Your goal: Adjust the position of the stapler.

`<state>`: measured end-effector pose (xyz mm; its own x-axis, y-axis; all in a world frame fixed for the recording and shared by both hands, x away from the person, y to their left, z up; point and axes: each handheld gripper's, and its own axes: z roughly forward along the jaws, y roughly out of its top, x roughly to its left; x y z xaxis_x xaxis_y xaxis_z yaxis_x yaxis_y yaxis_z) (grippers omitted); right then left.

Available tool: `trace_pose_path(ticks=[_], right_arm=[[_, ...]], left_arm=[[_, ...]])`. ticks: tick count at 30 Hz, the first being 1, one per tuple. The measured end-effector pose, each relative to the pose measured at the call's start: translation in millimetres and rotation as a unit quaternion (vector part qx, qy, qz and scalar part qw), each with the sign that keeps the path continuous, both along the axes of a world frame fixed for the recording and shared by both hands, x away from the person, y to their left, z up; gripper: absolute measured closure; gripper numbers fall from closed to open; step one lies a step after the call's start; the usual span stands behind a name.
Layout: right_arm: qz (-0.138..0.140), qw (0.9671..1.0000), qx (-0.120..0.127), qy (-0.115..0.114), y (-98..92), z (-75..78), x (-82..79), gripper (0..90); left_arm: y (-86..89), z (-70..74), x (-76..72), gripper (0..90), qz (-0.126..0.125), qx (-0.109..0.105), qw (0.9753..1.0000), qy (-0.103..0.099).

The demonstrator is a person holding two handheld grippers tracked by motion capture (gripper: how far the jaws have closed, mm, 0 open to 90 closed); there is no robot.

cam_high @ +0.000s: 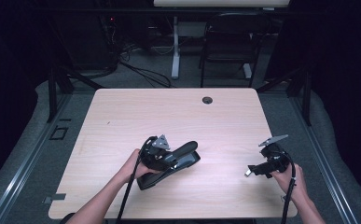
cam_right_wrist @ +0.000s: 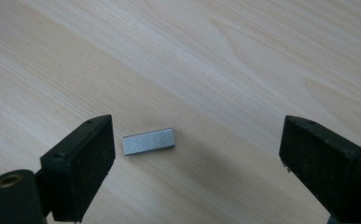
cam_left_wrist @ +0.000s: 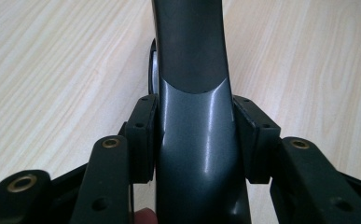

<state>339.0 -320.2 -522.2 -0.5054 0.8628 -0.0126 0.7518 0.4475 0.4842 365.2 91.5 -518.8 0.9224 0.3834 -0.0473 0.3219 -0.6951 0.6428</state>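
Observation:
A dark grey stapler [cam_high: 187, 156] lies at a slant on the wooden table [cam_high: 169, 112], its upper arm raised off its base. My left gripper [cam_high: 171, 158] is shut across that upper arm; in the left gripper view both pads press the sides of the stapler's arm [cam_left_wrist: 192, 56] with my left gripper [cam_left_wrist: 194, 135] around it. A short silver strip of staples [cam_right_wrist: 148, 141] lies flat on the table. My right gripper [cam_right_wrist: 199, 158] hangs open over it, with the strip close to the left pad [cam_right_wrist: 82, 158]. In the high view my right gripper [cam_high: 255, 170] is at the table's front right, with the staples [cam_high: 247, 172] at its tip.
A round cable hole [cam_high: 207, 100] sits near the table's far edge. Beyond the table stand a black chair [cam_high: 229, 42] and a white desk leg [cam_high: 175, 46], with cables on the floor. The table's right edge is close to my right hand [cam_high: 292, 179].

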Motion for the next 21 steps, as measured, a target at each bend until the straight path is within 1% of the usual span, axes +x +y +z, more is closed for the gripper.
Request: trace_pose_path(ticks=[2, 3, 4, 5, 7, 8, 9, 10, 11, 12, 14, 15, 16, 17, 18, 19, 20, 21], right_arm=[[0.0, 1.0, 0.0, -0.001, 0.1, 0.0, 0.0, 9.9], [0.0, 1.0, 0.0, 0.0, 0.2, -0.1, 0.0, 9.9], [0.0, 1.0, -0.003, 0.0, 0.1, -0.1, 0.1, 9.9], [0.0, 1.0, -0.003, 0.0, 0.1, -0.2, 0.2, 9.9], [0.001, 1.0, -0.003, 0.0, 0.1, -0.3, 0.3, 9.9], [0.001, 1.0, -0.003, 0.001, 0.2, -0.4, 0.3, 9.9], [0.001, 1.0, -0.002, 0.001, 0.1, -0.4, 0.4, 9.9], [0.001, 1.0, 0.001, 0.001, 0.4, -0.4, 0.4, 9.9], [0.002, 1.0, 0.001, 0.001, 0.5, -0.4, 0.3, 9.9], [0.002, 1.0, 0.001, 0.001, 0.5, -0.3, 0.3, 9.9], [0.001, 1.0, -0.002, 0.002, 0.1, -0.3, 0.5, 9.9], [0.0, 1.0, -0.001, 0.002, 0.2, -0.6, 0.5, 9.9], [0.001, 1.0, -0.001, 0.003, 0.2, -0.8, 0.6, 9.9], [0.002, 1.0, 0.003, 0.004, 0.6, -1.1, 0.5, 9.9], [0.005, 1.0, 0.002, 0.006, 0.8, -0.8, 0.5, 9.9], [0.004, 1.0, -0.001, 0.002, 1.1, -1.0, 0.3, 10.0], [0.005, 1.0, -0.001, 0.002, 1.2, -0.9, 0.2, 10.0], [0.006, 1.0, -0.001, 0.002, 1.3, -0.8, 0.1, 9.9]], left_arm=[[-0.9, -0.7, -1.2, 55.8, -0.006, -0.004, 1.0, -0.001], [-0.9, -0.5, -1.2, 55.8, -0.013, -0.003, 0.9999, -0.001], [-1.2, -0.8, -1.8, 55.8, -0.016, -0.005, 0.9999, -0.001], [-1.0, -0.8, -1.7, 55.8, -0.024, -0.005, 0.9997, -0.002], [-1.0, -1.3, -1.8, 55.8, -0.032, -0.009, 0.9994, -0.001], [-1.2, -1.2, -0.9, 55.7, -0.041, -0.008, 0.9991, 0.0], [-1.3, -0.5, -0.7, 55.7, -0.043, 0.001, 0.9991, -0.004], [-1.6, -2.1, 0.3, 55.7, -0.053, -0.01, 0.9985, 0.003], [-2.2, -2.6, 0.6, 55.6, -0.063, -0.012, 0.9979, 0.004], [-2.9, -2.5, 0.6, 55.7, -0.071, -0.01, 0.9974, 0.001], [-4.7, -1.9, 0.1, 55.8, -0.086, -0.007, 0.9963, 0.003], [-5.6, -2.5, -0.3, 55.9, -0.09, -0.01, 0.9959, 0.002], [-6.0, -1.8, 0.2, 55.9, -0.1, -0.006, 0.995, 0.002], [-6.9, -2.0, -0.4, 55.9, -0.103, -0.008, 0.9947, 0.004], [-7.7, -2.6, -0.6, 55.9, -0.105, -0.009, 0.9944, 0.001], [-8.1, -2.2, -0.8, 55.9, -0.107, -0.008, 0.9942, 0.005], [-8.6, -2.6, -1.6, 55.8, -0.104, -0.009, 0.9945, 0.001], [-8.8, -2.2, -1.6, 55.8, -0.106, -0.009, 0.9944, 0.002]])
